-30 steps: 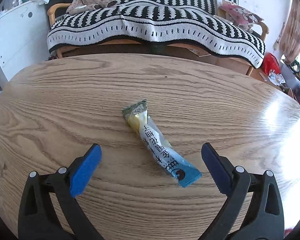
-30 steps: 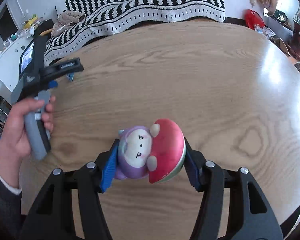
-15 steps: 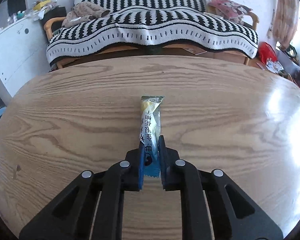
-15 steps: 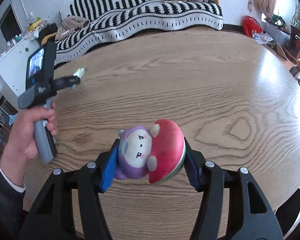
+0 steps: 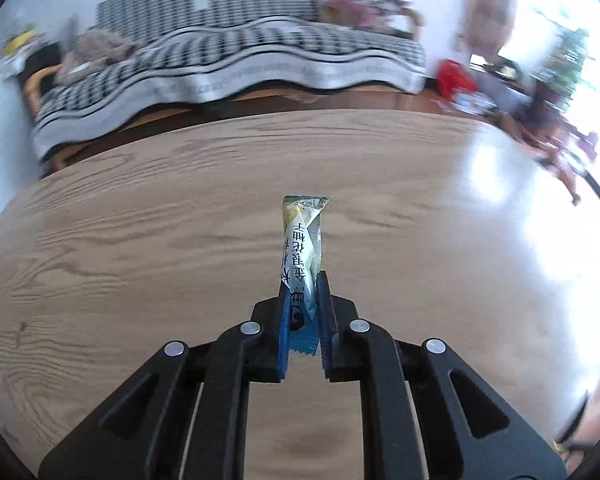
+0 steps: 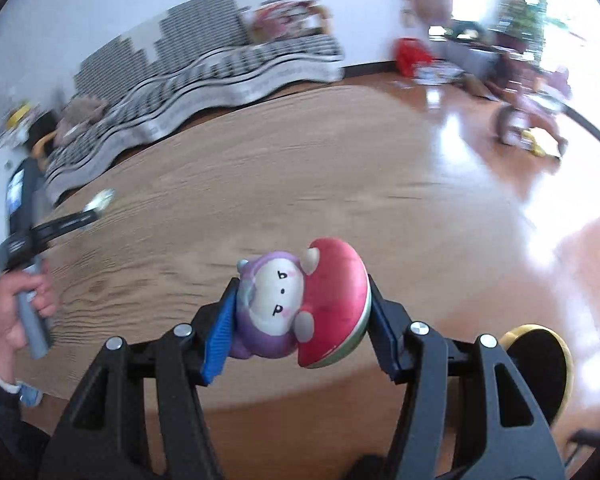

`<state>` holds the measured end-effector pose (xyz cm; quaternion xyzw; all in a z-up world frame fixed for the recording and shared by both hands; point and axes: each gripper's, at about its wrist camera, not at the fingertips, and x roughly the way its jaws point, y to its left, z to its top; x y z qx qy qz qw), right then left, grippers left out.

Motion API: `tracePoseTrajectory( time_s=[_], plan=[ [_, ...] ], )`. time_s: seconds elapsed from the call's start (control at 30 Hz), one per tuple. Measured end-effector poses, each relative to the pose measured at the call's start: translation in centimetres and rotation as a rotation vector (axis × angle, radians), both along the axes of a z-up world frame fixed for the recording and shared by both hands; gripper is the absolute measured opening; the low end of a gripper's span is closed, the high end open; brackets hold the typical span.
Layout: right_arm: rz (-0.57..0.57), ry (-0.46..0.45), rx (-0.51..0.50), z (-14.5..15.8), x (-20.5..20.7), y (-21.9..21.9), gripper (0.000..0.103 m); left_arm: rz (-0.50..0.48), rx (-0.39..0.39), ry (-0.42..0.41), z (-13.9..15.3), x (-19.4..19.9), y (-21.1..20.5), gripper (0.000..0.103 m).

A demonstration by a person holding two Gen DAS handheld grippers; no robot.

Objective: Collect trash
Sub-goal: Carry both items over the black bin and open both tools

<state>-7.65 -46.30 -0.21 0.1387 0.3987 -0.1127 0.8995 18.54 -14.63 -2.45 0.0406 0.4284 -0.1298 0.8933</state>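
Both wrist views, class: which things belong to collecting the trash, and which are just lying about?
Belongs to the job:
- snack wrapper, clamped in the left gripper
- toy figure, clamped in the right gripper

Just lying about:
- wooden table
- striped sofa throw
- red bag

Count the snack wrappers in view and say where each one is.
1. The snack wrapper is clamped at its blue end in the left gripper, sticking forward above the wooden table. Others may lie outside these views.
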Motion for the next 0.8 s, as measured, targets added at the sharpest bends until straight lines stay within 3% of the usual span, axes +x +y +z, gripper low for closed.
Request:
tracePoseTrajectory(
  time_s=[0.13, 0.27, 0.37, 0.47, 0.6, 0.8],
  plan=[
    [-0.16, 0.009, -0.001, -0.2, -6.7, -7.5, 0.058, -0.143, -0.001, -0.014, 1.3, -5.0, -5.6, 0.011],
    [-0.324, 0.048, 0.015, -1.2, -13.5, -14.1, 0.058, -0.318, -0.02, -0.035, 2.3, -11.1, -14.3, 0.011],
    [-0.408, 0.065, 0.018, -1.7, -17.5, -17.5, 0.058, -0.448, -0.071, 0.012, 2.0, -16.3, -22.0, 0.011],
    [-0.48, 0.073, 0.027, -2.3, -20.6, -20.5, 0.058, -0.602, -0.077, 0.037, 0.7, -23.2, -30.4, 0.011],
    [-0.528, 0.09, 0.06, -3.8, -23.1, -23.4, 0.058, -0.741, -0.076, 0.098, -2.2, -30.1, -37.4, 0.011],
    [-0.568, 0.147, 0.154, -7.5, -24.4, -27.3, 0.059, -0.82, -0.069, 0.196, -6.6, -34.2, -42.2, 0.011]
  ],
)
